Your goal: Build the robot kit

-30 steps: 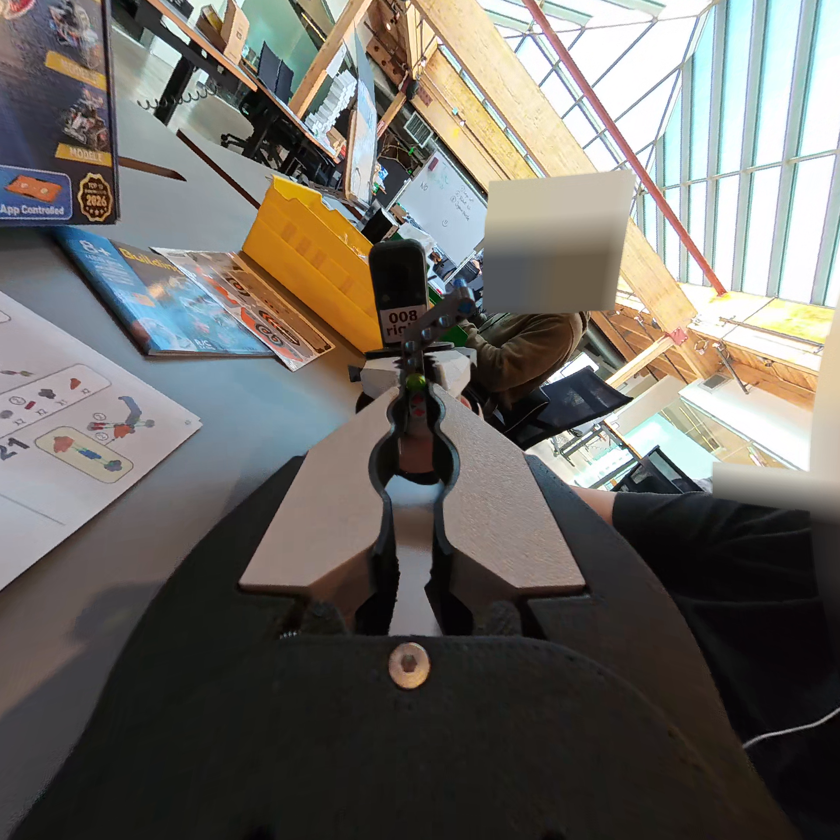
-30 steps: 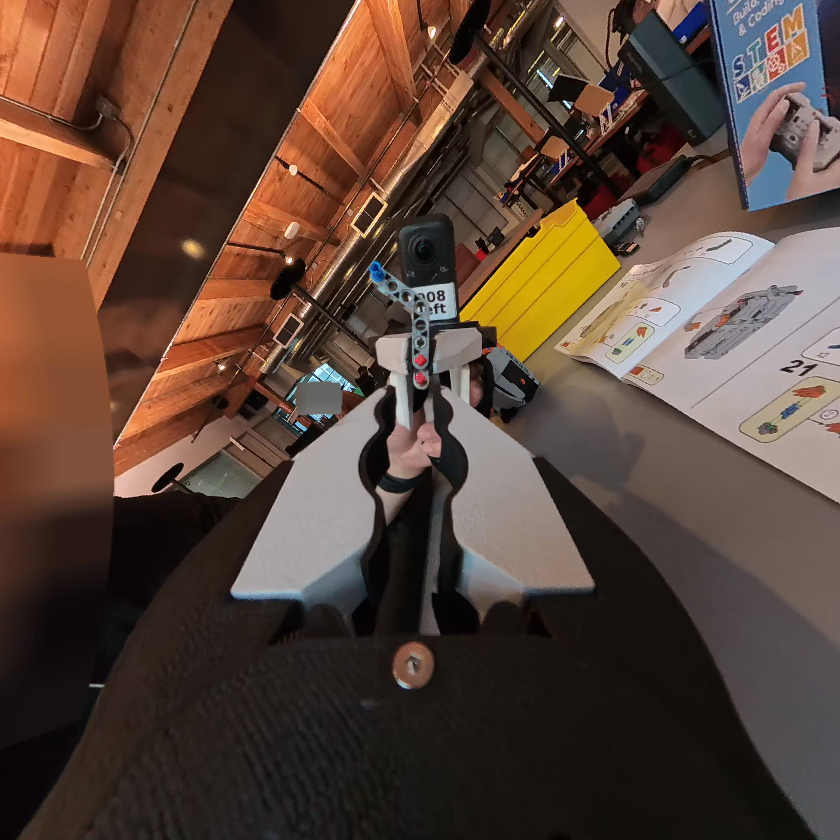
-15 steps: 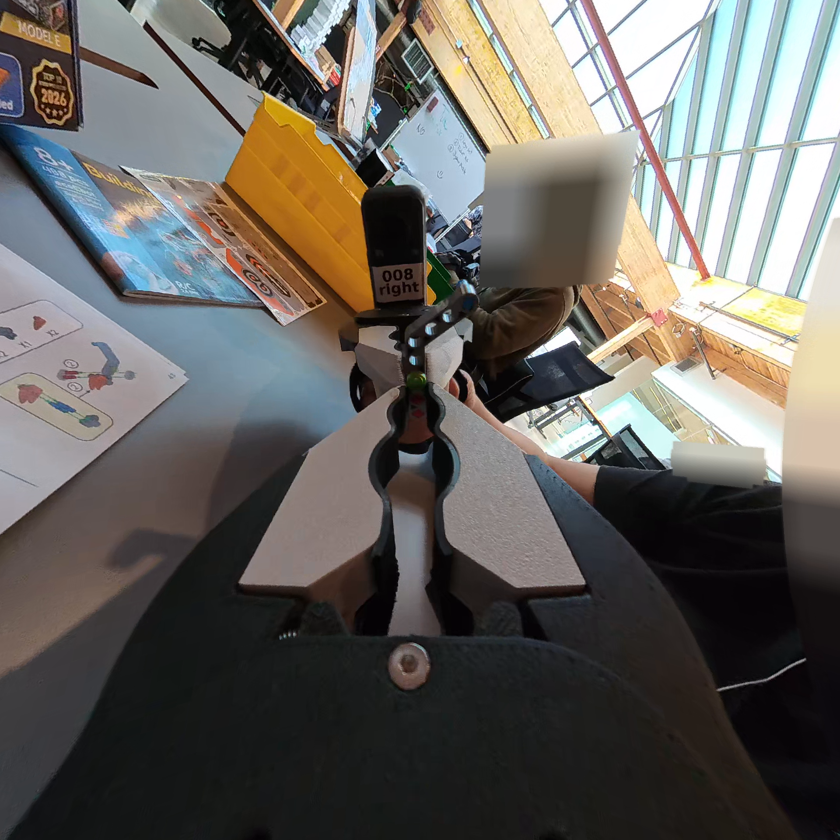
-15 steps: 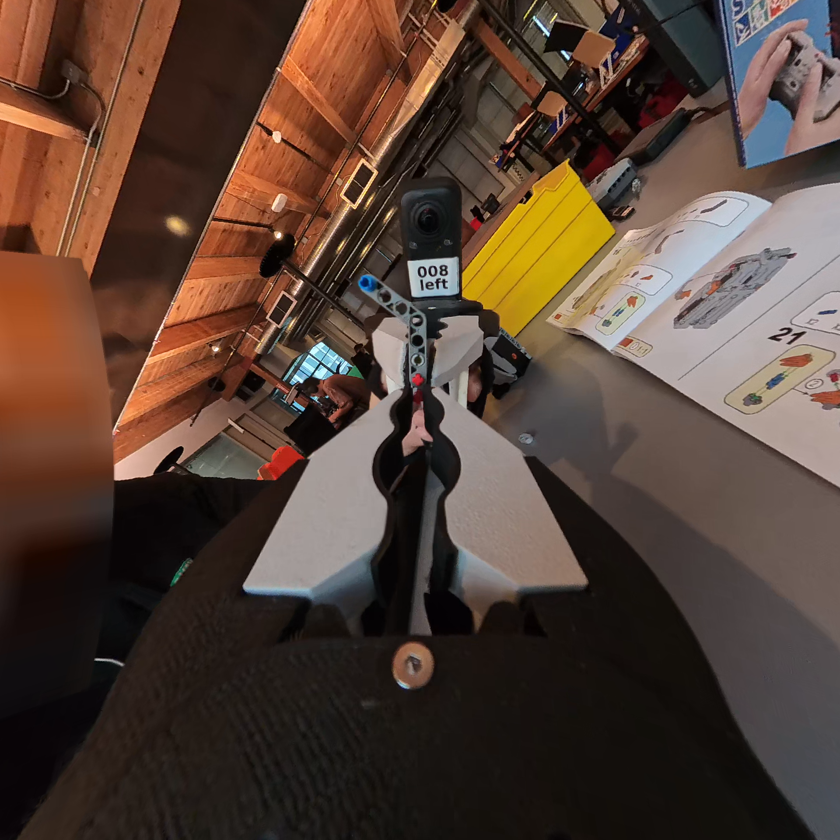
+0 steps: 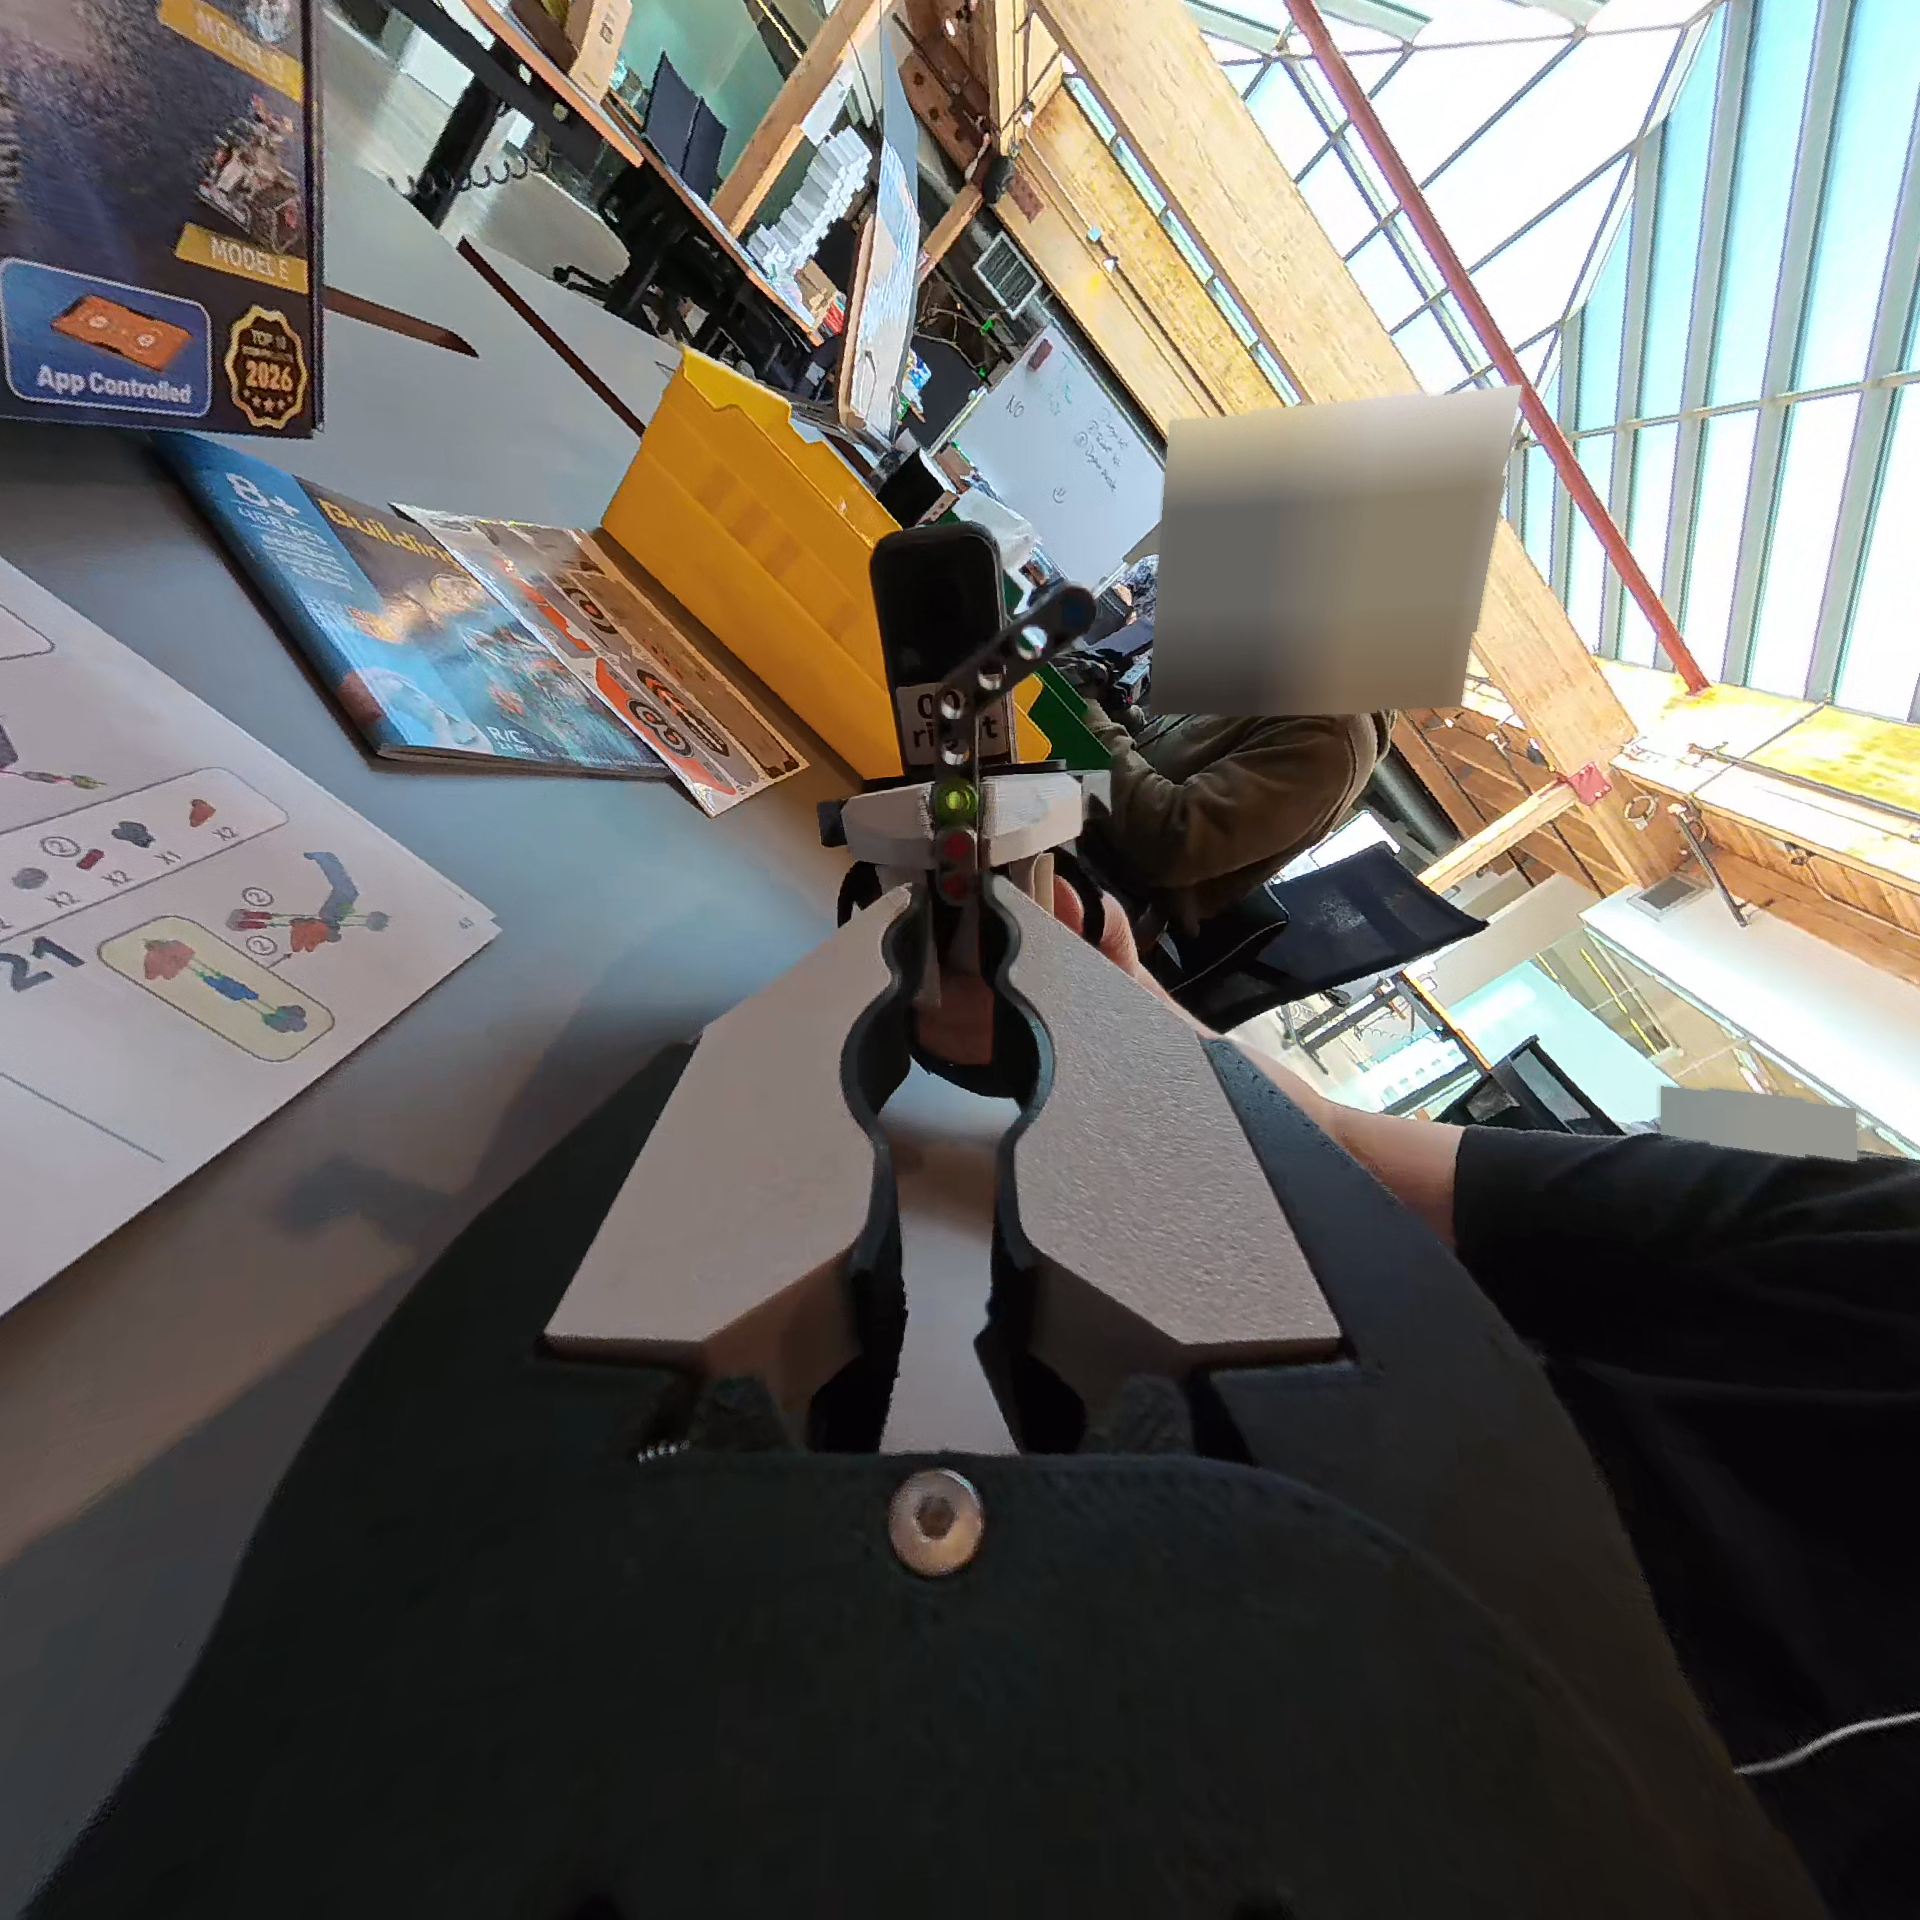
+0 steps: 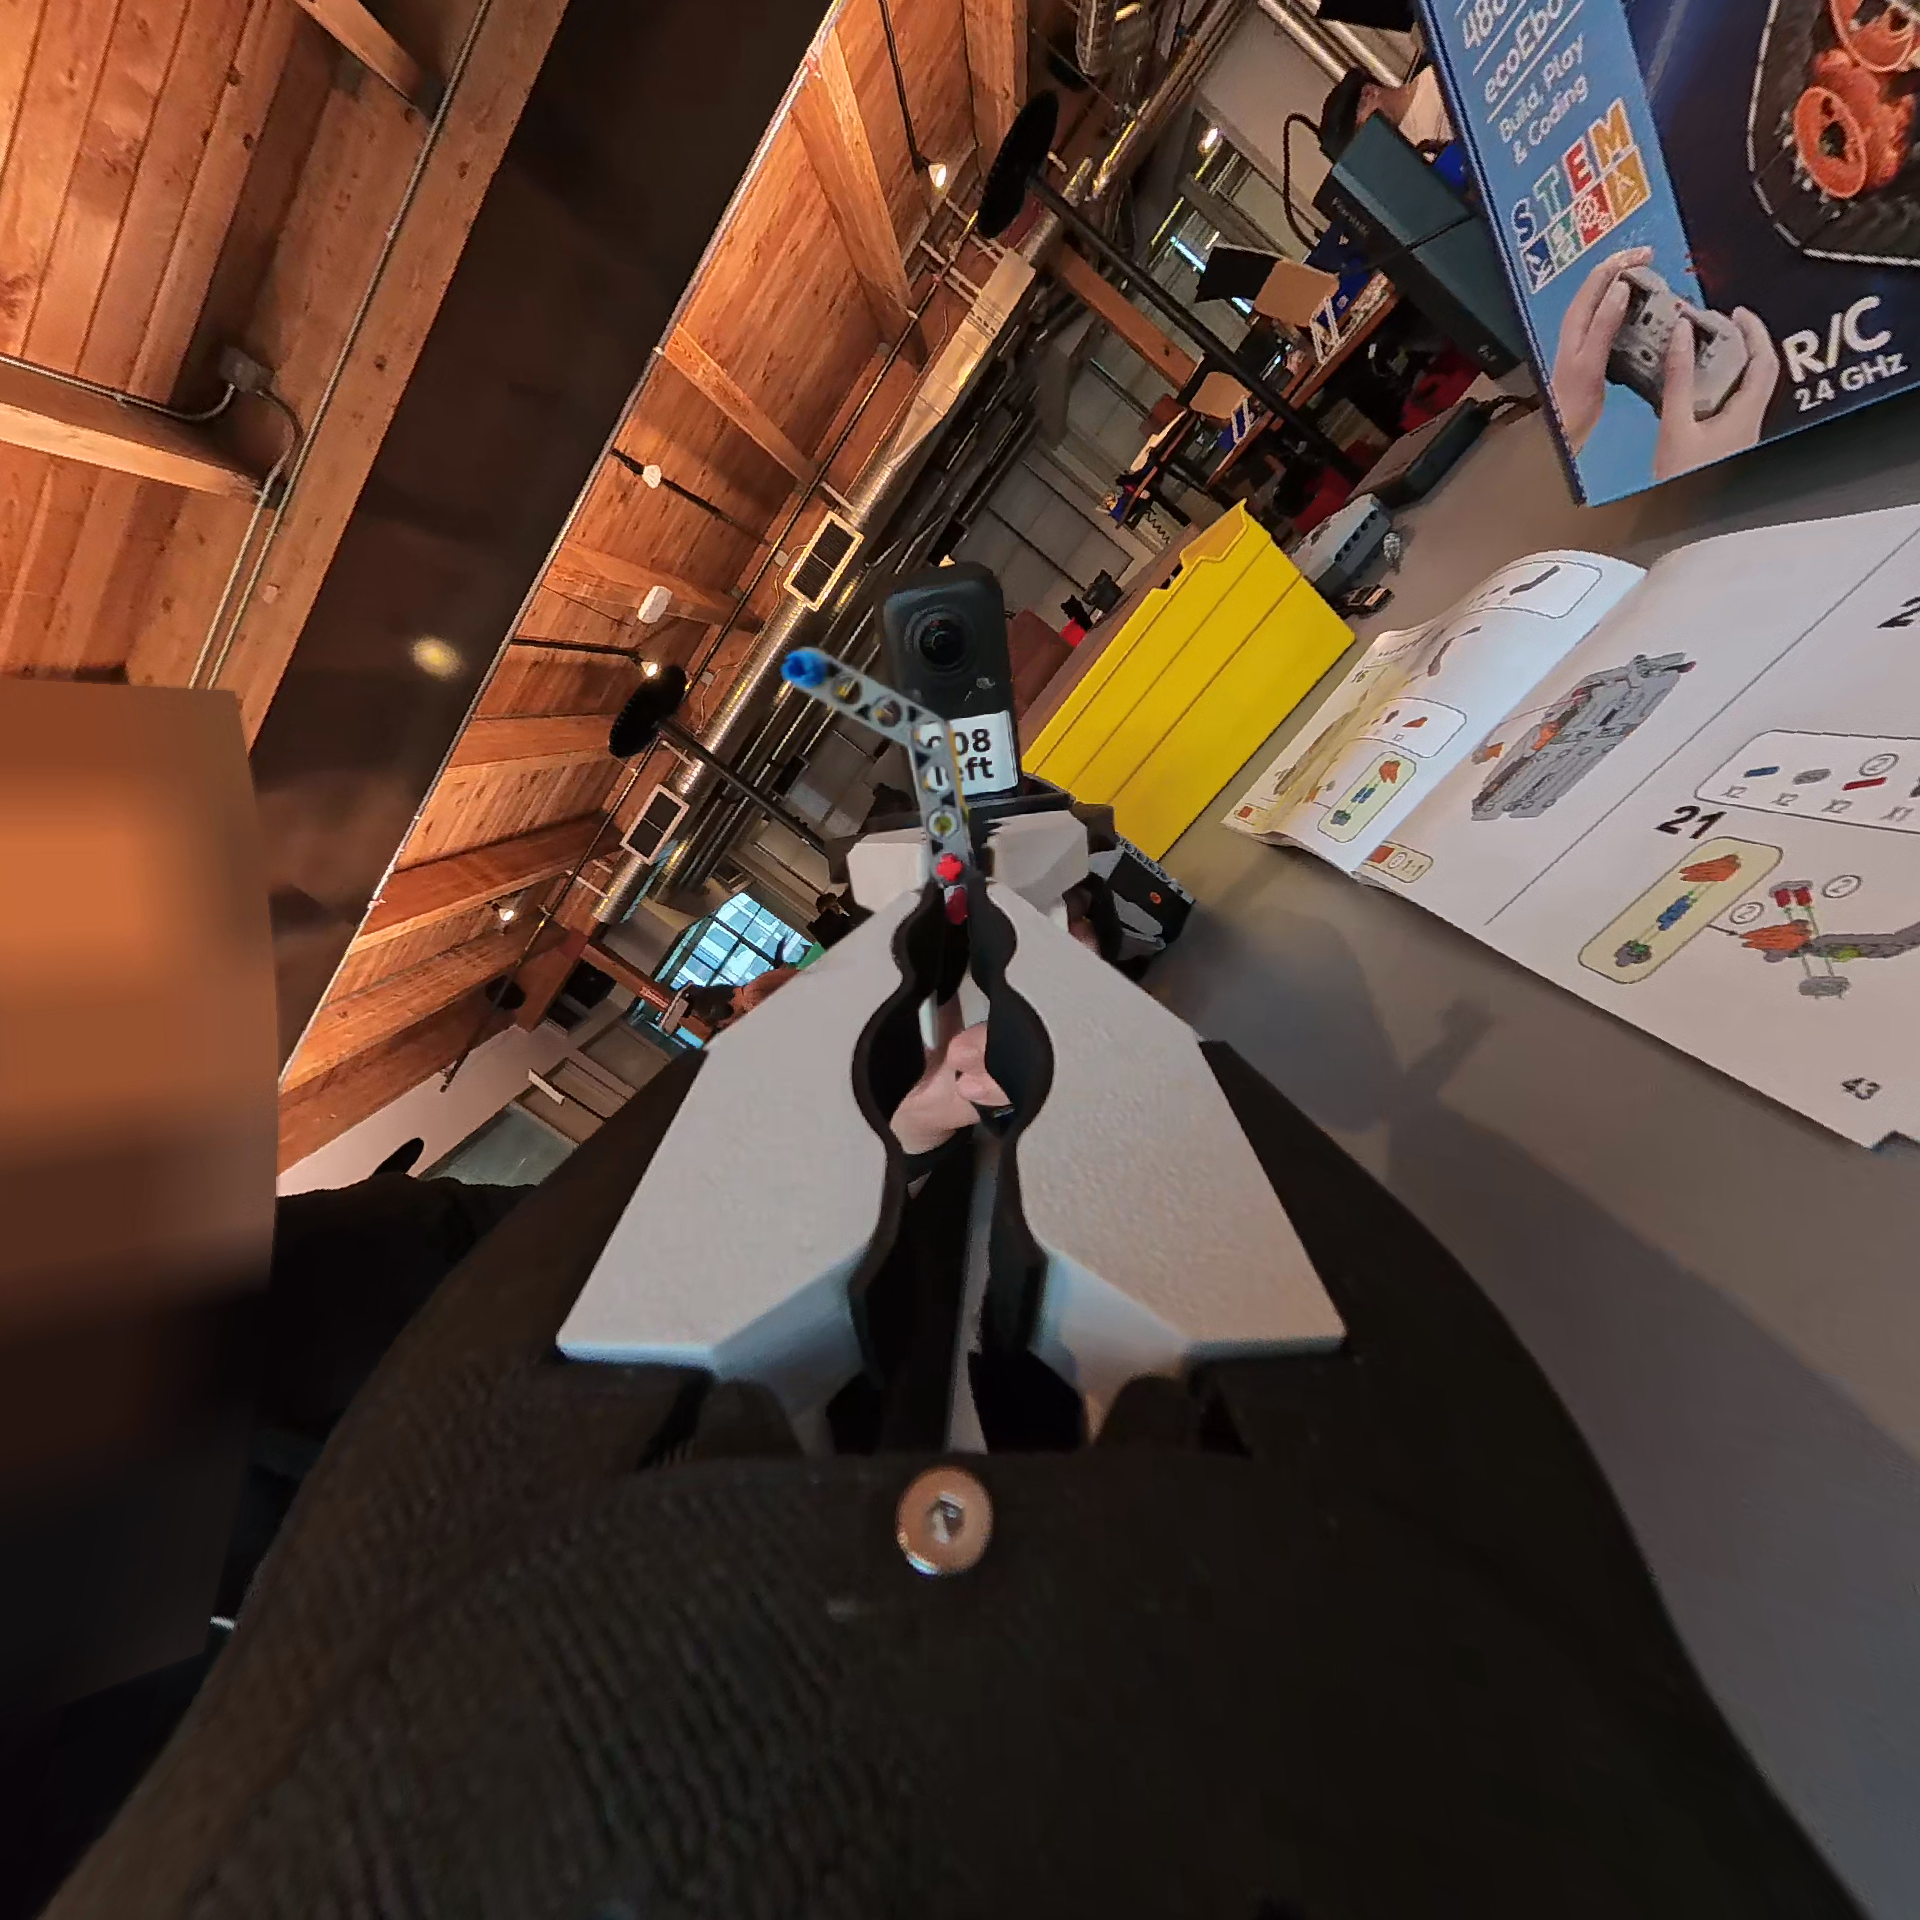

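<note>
The grey surface (image 5: pixel 582 883) carries everything; the yellow bin (image 5: pixel 748 561) standing on it serves as landmark. Nearer the camera than the bin, in the left wrist view, a tall printed box (image 5: pixel 156 208) stands upright, and an open instruction booklet (image 5: pixel 187 914) lies flat nearer still. Between booklet and bin lie a blue manual (image 5: pixel 416 634) and, partly over it, a sticker sheet (image 5: pixel 634 655) whose far edge lies just beside the bin's base.

In front of the bin, off the surface, the two tools meet tip to tip. The left hand-held gripper (image 5: pixel 954 902) has its jaws drawn narrow onto the lower end of a bent grey beam (image 5: pixel 971 707) with holes, a green pin and red pins. The right hand-held gripper (image 6: pixel 953 902) is likewise closed narrow on that same beam's lower end, by the red pins. The beam rises upright, then angles off; a blue pin (image 6: pixel 800 665) sits at its far tip in the right wrist view.
</note>
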Motion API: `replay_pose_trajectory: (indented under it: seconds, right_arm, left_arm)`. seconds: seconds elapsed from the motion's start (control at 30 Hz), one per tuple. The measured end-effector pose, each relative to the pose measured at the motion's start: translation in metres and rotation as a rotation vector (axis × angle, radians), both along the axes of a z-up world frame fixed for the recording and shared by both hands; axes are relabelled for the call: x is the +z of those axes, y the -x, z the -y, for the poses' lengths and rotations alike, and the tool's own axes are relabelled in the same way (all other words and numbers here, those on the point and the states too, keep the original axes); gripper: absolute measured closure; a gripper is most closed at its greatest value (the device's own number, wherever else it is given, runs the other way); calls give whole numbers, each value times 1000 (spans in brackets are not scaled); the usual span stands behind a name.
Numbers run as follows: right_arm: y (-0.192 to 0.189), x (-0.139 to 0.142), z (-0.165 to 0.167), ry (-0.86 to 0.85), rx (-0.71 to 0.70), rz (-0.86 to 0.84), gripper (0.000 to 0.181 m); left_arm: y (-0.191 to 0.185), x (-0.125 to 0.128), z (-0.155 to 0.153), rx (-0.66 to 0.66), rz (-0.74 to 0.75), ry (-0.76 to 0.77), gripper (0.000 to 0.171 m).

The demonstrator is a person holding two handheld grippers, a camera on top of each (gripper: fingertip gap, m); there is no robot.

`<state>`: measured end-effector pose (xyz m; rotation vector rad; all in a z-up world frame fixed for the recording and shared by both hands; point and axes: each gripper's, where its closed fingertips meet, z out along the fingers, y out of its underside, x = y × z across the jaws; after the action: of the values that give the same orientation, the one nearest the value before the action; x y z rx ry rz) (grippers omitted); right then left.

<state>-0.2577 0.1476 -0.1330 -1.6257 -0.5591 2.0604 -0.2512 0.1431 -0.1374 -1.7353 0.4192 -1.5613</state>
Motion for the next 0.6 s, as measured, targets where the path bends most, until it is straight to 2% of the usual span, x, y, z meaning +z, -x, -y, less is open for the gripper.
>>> replay_pose_trajectory:
  seconds: [0.17,0.23,0.3,0.6]
  right_arm:
    - [-1,-1,-1,35,11,-20,177]
    - [1,-3,1,32,20,-7,177]
    - [3,-1,3,38,28,-16,178]
    - [1,2,2,62,27,-47,177]
  left_arm:
    - [-1,1,-1,24,-23,-44,167]
    - [0,3,-3,35,-6,-41,161]
    - [0,4,-3,36,-6,-49,167]
    - [-1,4,0,17,-14,-54,167]
